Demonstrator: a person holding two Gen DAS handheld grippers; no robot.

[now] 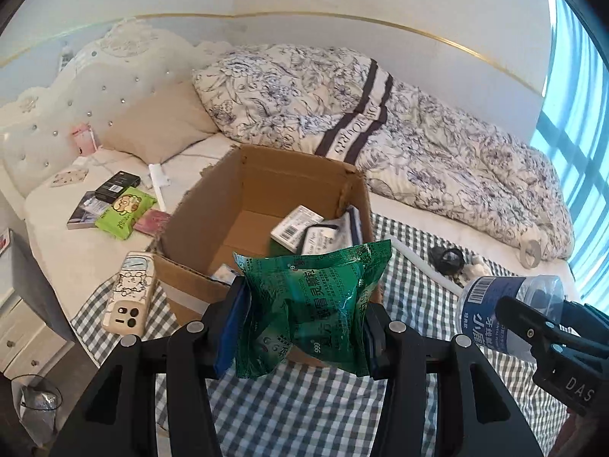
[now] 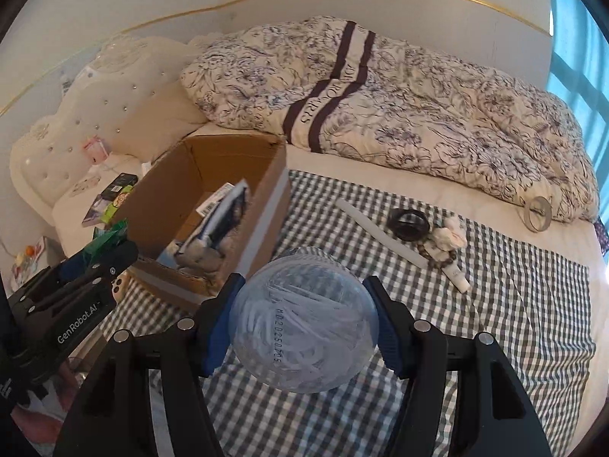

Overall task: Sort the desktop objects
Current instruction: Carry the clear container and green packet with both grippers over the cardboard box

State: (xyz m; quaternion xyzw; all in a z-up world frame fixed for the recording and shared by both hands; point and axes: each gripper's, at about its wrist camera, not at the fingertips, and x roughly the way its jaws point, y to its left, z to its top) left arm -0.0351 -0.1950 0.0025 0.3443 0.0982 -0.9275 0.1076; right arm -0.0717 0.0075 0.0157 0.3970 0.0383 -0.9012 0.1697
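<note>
So we've got the left gripper [image 1: 304,327] pinching a crinkly green packet [image 1: 316,304] just in front of the open cardboard box [image 1: 213,205], which sits on the checkered cloth [image 2: 495,304] near the bed's pillow end. Meanwhile our right gripper [image 2: 302,327] is clamped on a clear plastic jar [image 2: 304,323], held over the cloth's near edge, just beside the box's right wall.

- The black left gripper [image 2: 102,262] carried "GenRobot.AI" in white on its body.
- The black right gripper [image 1: 533,323] showed "DAS".
- The floral quilt [image 2: 380,114] bore "ADIRONARRS" on its dark-striped band, hard to read.
- The clear plastic bottle [image 2: 304,320] base was stamped "HD20250705".
- The crinkled green foil packet [image 1: 316,304] showed "666".
</note>
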